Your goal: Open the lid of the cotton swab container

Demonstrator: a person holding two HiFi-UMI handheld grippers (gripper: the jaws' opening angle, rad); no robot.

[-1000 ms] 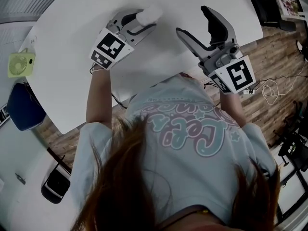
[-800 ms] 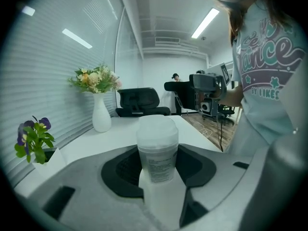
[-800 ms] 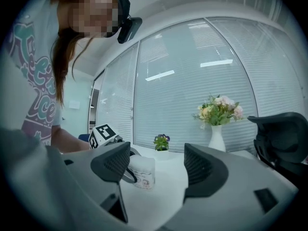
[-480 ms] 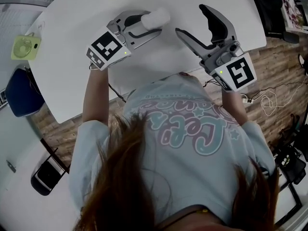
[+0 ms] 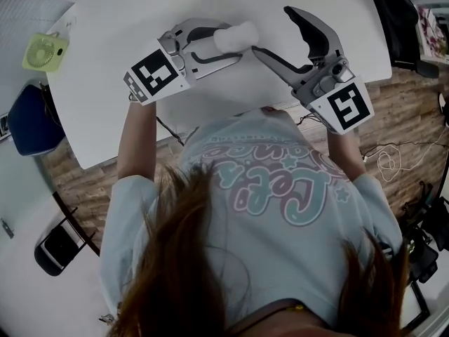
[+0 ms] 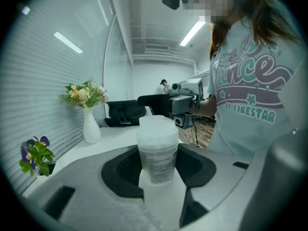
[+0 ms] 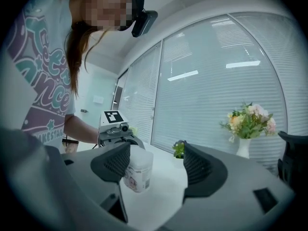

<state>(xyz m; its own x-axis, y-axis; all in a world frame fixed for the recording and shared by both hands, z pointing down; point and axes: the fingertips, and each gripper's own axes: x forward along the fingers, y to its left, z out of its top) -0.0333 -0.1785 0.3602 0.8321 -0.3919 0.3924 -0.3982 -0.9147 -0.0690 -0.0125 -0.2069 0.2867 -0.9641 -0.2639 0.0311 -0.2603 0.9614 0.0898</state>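
Status: lid not open yet. The small translucent white plastic cotton swab container [image 5: 236,35] is clamped in the left claw [image 5: 235,41]. Its pads squeeze the lower body on both sides, clearly seen in the left gripper view [image 6: 156,153]. The frosted cap-style lid [image 6: 156,126] sits fully seated on top, with no gap that I can see.

Done: container picked and secured. It looks lifted clear of the white counter [image 5: 140,5], though that's my read from the right gripper view, not certain.
Left: get the right claw onto the lid, clamp it, pull or twist it off.

Pose:
- Left claw: clenched on the container, nose angled a bit down. The container's lid end points across toward the right claw.
- Right claw [image 5: 272,30]: released, jaws wide apart, nothing between the pads. It's aimed roughly level at the container, which shows in its own view [image 7: 138,170] near one pad but beyond the tips, not gripped.
- In the head view the right claw's nearer fingertip sits just beside the container's lid end. I can't tell if it touches.

Judgement: the right claw isn't centred on the lid. It needs to shift so the lid sits between both pads before closing.
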